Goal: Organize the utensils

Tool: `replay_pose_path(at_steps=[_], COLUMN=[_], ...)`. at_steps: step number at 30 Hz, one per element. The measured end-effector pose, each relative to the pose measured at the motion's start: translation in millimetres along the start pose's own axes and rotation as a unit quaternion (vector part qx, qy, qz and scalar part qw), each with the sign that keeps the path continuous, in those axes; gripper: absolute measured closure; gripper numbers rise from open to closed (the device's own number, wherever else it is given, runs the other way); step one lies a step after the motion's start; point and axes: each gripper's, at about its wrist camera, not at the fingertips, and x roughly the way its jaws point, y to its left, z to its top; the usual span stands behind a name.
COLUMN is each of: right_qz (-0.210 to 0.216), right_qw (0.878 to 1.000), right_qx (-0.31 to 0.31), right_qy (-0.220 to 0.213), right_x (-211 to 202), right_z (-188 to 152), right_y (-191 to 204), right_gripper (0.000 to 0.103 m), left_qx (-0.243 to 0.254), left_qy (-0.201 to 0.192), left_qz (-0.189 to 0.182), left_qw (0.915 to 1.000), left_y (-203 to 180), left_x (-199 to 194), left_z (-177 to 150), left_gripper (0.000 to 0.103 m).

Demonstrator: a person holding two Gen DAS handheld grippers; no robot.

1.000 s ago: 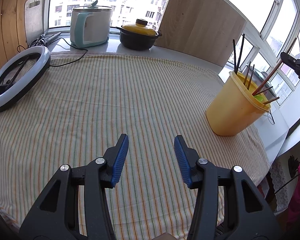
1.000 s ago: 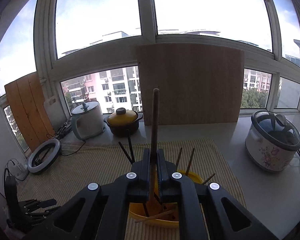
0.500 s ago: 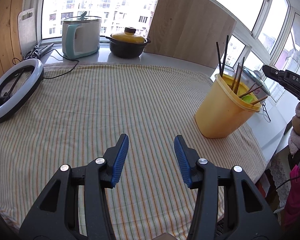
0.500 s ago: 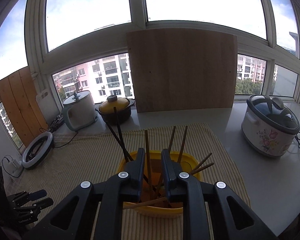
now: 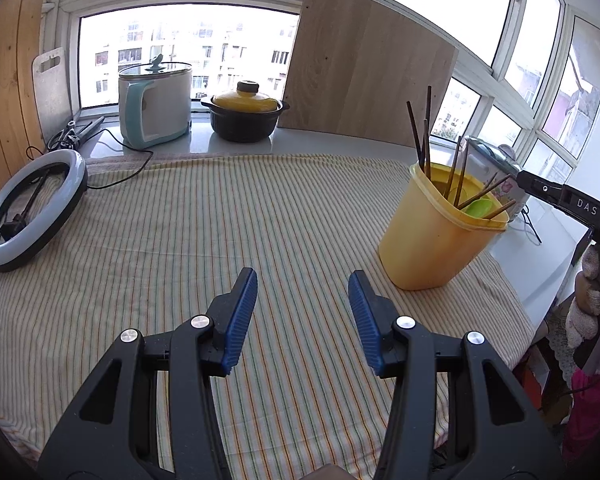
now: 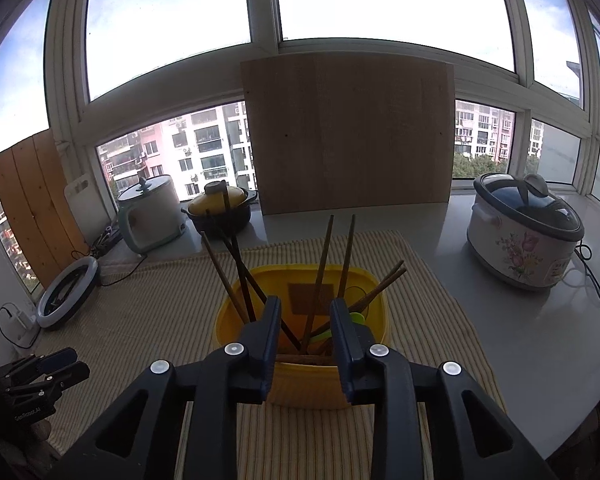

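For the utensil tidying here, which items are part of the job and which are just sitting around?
Part of the job:
- yellow tub
- chopsticks standing in it
- green spoon in it
- right gripper, open above the tub, jaws just opened, nothing between them

Just sitting around:
- ring light
- kettle
- black pot
- rice cooker
- wooden board

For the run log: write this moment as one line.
right gripper: jaws just opening, empty, over tub | chopsticks: in tub | left gripper: open, empty, over cloth

Tub's (image 6: 300,390) base behind hand-held gripper (image 6: 305,316)
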Motion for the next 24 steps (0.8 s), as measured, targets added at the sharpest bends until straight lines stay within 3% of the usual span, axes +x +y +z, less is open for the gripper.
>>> replay_pose_path(at_steps=[4,5,6,10,12,15,19,21,24], right_qz=[-0.011,-0.014,-0.018,-0.032,-0.037,-0.039,-0.056,-0.061,-0.070], right_qw=[1.000,1.000,1.000,0.999,0.999,0.999,0.997,0.996,0.995], right_qx=[0.006,0.004,0.002,0.000,0.002,0.006,-0.004,-0.007,-0.009], right_qy=[-0.003,-0.003,-0.003,-0.015,-0.024,-0.037,-0.048,-0.057,-0.067], right_x=[-6.3,-7.5,-8.6,-15.8,-20.3,-26.2,-31.6,-34.4,-37.8], right_z=[-12.0,-14.2,-16.0,-21.2,-21.8,-21.2,-21.4,-21.9,-23.1], right_y=[1.3,3.1,5.0,9.8,11.2,12.5,17.4,20.0,23.4], right_gripper=[0.072,0.065,0.057,0.048,0.031,0.017,0.008,0.000,0.000], left_qx=[0.019,0.026,0.032,0.065,0.080,0.094,0.105,0.105,0.095], left_qy=[-0.028,-0.035,-0.042,-0.076,-0.089,-0.106,-0.129,-0.140,-0.140], left_qz=[-0.001,-0.002,-0.002,-0.007,-0.008,-0.015,-0.013,-0.008,0.007], left_qw=[0.9994,0.9991,0.9986,0.9949,0.9928,0.9898,0.9860,0.9846,0.9856], left_y=[-13.0,-17.3,-21.5,-42.0,-50.9,-61.0,-68.6,-69.2,-67.5], left_x=[-12.1,-15.2,-18.2,-33.3,-39.9,-49.8,-63.0,-67.7,-69.7], left_z=[5.9,7.7,8.9,12.3,13.2,13.3,12.7,12.9,12.7], left_gripper=[0.054,0.054,0.049,0.033,0.024,0.016,0.003,0.000,0.000])
